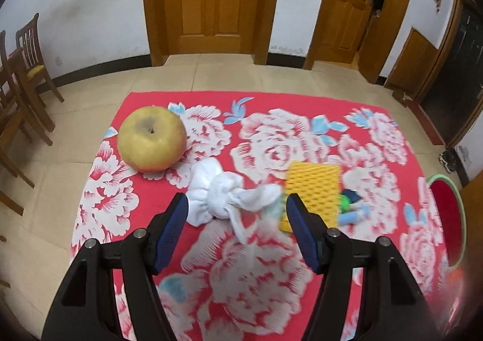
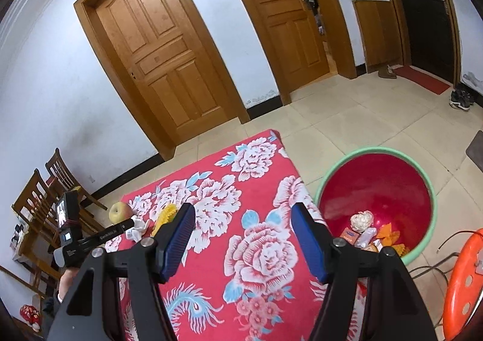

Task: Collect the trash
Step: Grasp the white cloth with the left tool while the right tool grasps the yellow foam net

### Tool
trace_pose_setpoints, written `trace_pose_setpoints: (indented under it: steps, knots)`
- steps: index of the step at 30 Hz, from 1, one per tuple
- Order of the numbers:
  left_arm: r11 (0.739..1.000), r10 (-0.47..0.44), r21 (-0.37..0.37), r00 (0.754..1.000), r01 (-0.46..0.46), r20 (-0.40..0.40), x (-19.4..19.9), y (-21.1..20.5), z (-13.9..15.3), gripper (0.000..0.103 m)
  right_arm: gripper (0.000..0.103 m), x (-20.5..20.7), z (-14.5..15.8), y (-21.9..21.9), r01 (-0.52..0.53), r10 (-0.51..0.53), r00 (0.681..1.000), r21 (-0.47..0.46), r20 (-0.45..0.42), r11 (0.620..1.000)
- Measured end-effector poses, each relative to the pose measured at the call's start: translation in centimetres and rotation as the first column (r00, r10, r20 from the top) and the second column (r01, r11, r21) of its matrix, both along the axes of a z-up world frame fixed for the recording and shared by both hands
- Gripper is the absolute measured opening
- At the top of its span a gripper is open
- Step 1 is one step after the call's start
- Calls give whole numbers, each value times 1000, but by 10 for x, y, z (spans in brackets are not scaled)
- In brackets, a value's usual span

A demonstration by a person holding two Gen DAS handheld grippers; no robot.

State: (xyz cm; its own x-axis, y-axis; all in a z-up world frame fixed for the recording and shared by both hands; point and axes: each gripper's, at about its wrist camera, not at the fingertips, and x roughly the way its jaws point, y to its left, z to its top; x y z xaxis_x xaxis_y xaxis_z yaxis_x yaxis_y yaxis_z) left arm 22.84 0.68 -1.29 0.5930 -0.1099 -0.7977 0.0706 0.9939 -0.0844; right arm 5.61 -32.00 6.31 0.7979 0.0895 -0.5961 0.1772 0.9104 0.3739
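Observation:
A crumpled white tissue [image 1: 222, 197] lies on the red flowered cloth [image 1: 256, 274]. My left gripper [image 1: 237, 200] is open just above it, the tissue between its fingertips. A yellow foam net [image 1: 312, 193] lies to its right, with a green and blue scrap [image 1: 350, 205] beside it. A yellow apple [image 1: 151, 138] sits at the far left. My right gripper [image 2: 243, 209] is open and empty above the cloth [image 2: 256, 250], left of the red basin [image 2: 377, 190] that holds several bits of trash [image 2: 366, 232]. The left gripper [image 2: 90, 238] shows at the left.
The basin with its green rim [image 1: 460, 205] stands on the tiled floor off the cloth's right edge. An orange stool [image 2: 465, 280] is beside it. Wooden chairs [image 1: 21, 81] stand at the left. Wooden doors [image 1: 211, 3] line the far wall.

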Motion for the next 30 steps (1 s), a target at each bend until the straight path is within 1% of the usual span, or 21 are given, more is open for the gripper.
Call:
trace_pose_setpoints:
  steps: [7,9,10,11,12,14,17,20,23,28,30]
  knots:
    - [1000,28,-12,998,-29,-58,21,9,-30,66,69,28,-19,14,-36,36,998,-3,-50,999]
    - [999,30,-15,997,-31,-65,23,9,-36,57,69,35,-24,17,-45,44,997,-4,-63,999]
    - [999,27,-16,997,-28,-70,24,9,-39,48,69,38,-26,18,-49,49,996,-1,-69,999]
    - [999,27,-19,997,-28,-70,25,9,-41,44,69,41,-29,19,-53,53,996,0,-77,999]
    - [999,30,-15,998,-31,-59,24,10,-42,42,69,44,-31,21,-59,59,995,3,-83,998]
    - [1000,21,-15,999,-22,-41,20,9,-42,33,69,48,-34,28,-75,75,993,3,-88,997]
    - [999,19,-26,999,-20,-38,16,9,-38,26,69,55,-37,39,-104,104,990,0,-93,995]
    - [998,18,-61,999,-20,-28,6,13,-30,26,69,64,-40,53,-138,137,985,-2,-102,990]
    - [997,40,-69,999,-40,3,-9,19,-22,26,69,72,-42,67,-173,172,979,2,-107,985]
    - [993,95,-76,995,-91,39,-21,33,-19,26,69,90,-45,96,-247,244,963,-7,-116,969]
    - [990,115,-87,992,-110,46,-24,38,-19,26,69,101,-50,110,-272,266,955,-28,-133,962]
